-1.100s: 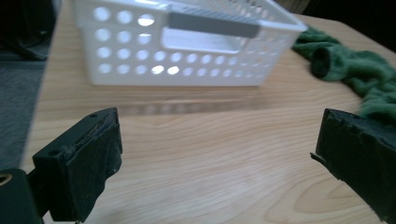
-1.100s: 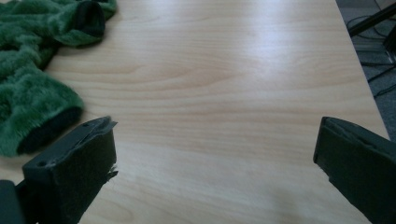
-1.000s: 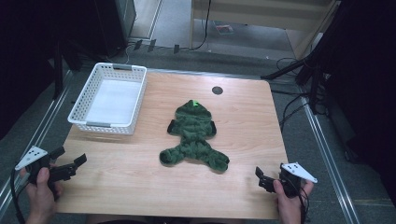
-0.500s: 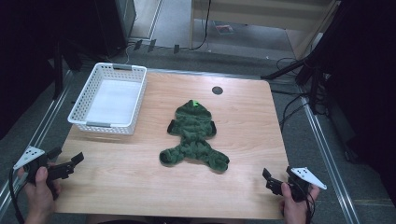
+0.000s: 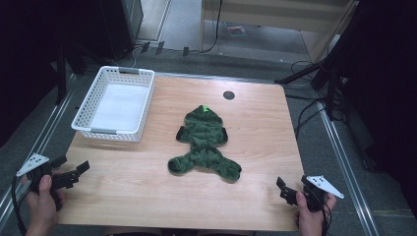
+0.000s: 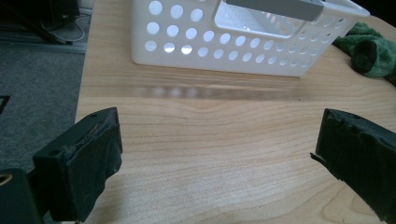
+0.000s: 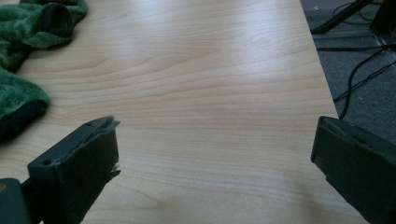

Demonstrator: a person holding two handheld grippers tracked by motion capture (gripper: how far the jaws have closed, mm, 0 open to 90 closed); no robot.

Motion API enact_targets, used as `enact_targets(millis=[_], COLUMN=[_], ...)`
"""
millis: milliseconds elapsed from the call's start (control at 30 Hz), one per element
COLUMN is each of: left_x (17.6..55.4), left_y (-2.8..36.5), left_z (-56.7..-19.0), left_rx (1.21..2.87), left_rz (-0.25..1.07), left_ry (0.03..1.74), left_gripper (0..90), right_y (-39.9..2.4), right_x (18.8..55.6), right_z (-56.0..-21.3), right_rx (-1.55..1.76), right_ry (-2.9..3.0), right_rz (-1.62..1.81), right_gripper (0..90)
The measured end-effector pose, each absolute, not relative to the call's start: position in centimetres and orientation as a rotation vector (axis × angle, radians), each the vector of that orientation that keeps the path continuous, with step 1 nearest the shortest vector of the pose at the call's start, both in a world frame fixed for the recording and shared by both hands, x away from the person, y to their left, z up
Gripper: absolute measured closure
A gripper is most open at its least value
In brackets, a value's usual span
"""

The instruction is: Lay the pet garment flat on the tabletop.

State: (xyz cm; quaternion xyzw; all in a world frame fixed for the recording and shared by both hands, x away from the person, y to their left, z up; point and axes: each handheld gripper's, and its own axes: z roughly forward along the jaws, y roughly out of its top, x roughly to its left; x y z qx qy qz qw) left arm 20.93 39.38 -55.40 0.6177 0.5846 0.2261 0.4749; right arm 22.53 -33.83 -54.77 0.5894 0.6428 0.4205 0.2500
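Note:
A green fuzzy hooded garment (image 5: 204,142) lies spread flat in the middle of the wooden table (image 5: 260,123), hood toward the far edge. My left gripper (image 5: 74,164) is held at the front left corner, open with nothing between its jaws. Its own view has the gripper (image 6: 219,144) over bare wood, with the garment (image 6: 373,51) at the far right. My right gripper (image 5: 294,188) is at the front right corner, open and empty too. In the right gripper view the gripper (image 7: 215,154) faces bare wood, and the garment (image 7: 28,28) lies at the upper left.
A white perforated basket (image 5: 109,132) stands at the table's back left, empty; its wall (image 6: 210,46) is just ahead of the left gripper. A small dark round disc (image 5: 228,95) sits near the far edge. Cables (image 5: 310,118) lie on the floor to the right.
The right gripper has slid a little to the right and toward the front edge. The left gripper has barely shifted. The garment and basket have not moved.

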Motion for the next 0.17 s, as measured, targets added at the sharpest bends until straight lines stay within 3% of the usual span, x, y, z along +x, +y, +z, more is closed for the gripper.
enact_targets(millis=[167], left_x=[20.97], left_y=[39.39], left_z=[-55.41], left_rx=[1.515], left_rz=[0.554], left_ry=[1.434], left_gripper=[0.7], right_y=[-33.84], right_x=[22.50], right_z=[-54.77], right_rx=[1.601], right_ry=[1.753], right_rz=[1.151], right_gripper=[0.6])
